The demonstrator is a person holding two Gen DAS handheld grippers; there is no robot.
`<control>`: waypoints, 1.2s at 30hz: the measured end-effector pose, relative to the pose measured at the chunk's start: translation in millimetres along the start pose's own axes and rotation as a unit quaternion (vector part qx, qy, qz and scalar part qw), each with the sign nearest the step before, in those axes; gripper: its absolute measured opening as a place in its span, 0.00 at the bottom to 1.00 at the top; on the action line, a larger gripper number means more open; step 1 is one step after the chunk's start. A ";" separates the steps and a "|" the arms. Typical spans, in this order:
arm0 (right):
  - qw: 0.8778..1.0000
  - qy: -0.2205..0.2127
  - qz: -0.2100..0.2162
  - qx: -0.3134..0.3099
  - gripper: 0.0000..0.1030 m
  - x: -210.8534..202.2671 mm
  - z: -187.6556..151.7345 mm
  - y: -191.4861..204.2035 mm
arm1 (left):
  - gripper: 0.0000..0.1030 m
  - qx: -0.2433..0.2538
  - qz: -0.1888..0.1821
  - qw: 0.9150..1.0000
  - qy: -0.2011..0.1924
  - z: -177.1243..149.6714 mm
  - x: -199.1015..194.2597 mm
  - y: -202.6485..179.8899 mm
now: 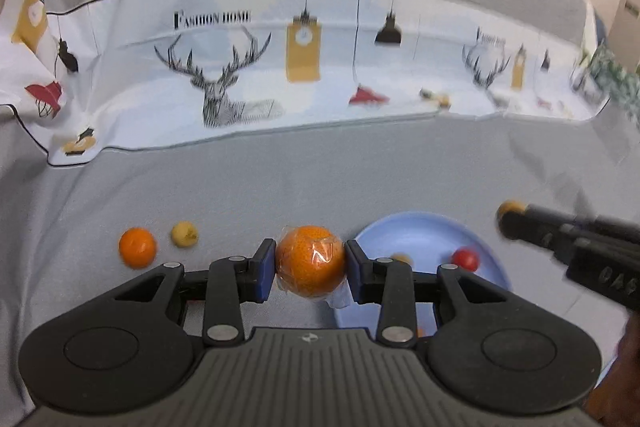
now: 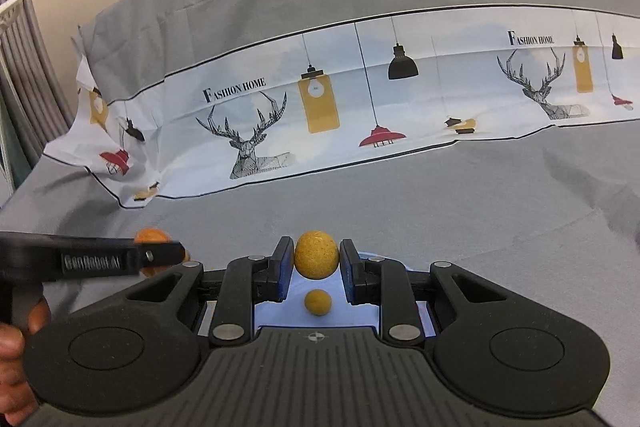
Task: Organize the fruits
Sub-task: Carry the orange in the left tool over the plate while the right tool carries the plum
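Observation:
My left gripper (image 1: 310, 261) is shut on a plastic-wrapped orange (image 1: 310, 261), held just left of a light blue plate (image 1: 424, 231). The plate holds a red fruit (image 1: 465, 259) and a small yellow fruit (image 1: 401, 259). Another orange (image 1: 137, 247) and a pale yellow fruit (image 1: 184, 234) lie on the grey cloth to the left. My right gripper (image 2: 316, 255) is shut on a yellow-brown round fruit (image 2: 316, 255) above the plate (image 2: 360, 313), where a smaller yellow fruit (image 2: 317, 302) lies. The right gripper (image 1: 510, 217) shows at the right in the left wrist view, the left gripper (image 2: 160, 255) at the left in the right wrist view.
A grey cloth (image 1: 280, 187) covers the surface. A white printed cloth with deer and lamps (image 1: 224, 75) lies folded across the back. A grey ribbed object (image 2: 24, 27) stands at the far left. The person's hand (image 2: 16, 339) holds the left gripper.

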State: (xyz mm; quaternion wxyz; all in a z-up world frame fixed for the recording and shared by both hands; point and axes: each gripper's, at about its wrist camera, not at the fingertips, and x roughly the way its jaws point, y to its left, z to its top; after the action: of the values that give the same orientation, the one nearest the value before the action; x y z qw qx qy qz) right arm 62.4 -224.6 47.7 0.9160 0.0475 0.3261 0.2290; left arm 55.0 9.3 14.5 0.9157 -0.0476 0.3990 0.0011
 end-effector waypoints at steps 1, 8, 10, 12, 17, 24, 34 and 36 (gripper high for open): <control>1.000 0.002 -0.002 -0.006 0.25 0.8 -0.2 0.2 | 0.39 -0.002 -0.006 1.000 0.001 -0.8 2.5 0.1; 1.000 0.002 -0.018 0.000 0.25 2.7 1.7 -2.0 | 0.39 0.015 -0.014 1.000 0.006 -4.1 19.3 -9.4; 1.000 0.005 -0.022 -0.003 0.25 4.9 1.0 -0.2 | 0.39 0.013 -0.022 1.000 0.001 -2.2 19.6 -11.2; 1.000 0.010 -0.027 -0.009 0.25 7.2 0.2 1.6 | 0.39 0.012 -0.031 0.999 -0.004 -0.9 19.3 -13.7; 0.999 0.017 -0.040 -0.015 0.25 10.1 0.3 0.7 | 0.39 0.016 -0.041 0.999 -0.005 -0.8 22.0 -19.3; 0.999 0.020 -0.045 -0.009 0.25 9.8 0.3 -3.5 | 0.39 0.017 -0.044 0.999 0.000 -2.6 26.9 -23.3; 0.997 0.025 -0.055 -0.042 0.25 11.8 -2.3 1.6 | 0.39 0.030 -0.046 0.998 -0.009 -4.2 29.0 -30.1; 0.997 0.023 -0.056 -0.039 0.25 11.5 -1.4 -0.1 | 0.39 0.030 -0.047 0.998 -0.010 -3.3 29.1 -30.1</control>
State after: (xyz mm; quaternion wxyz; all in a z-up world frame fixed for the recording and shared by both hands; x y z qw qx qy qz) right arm 69.4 -219.7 40.0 0.9207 -0.0116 0.3403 0.1905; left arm 73.6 -22.1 -6.5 0.9198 -0.0391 0.3867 -0.0534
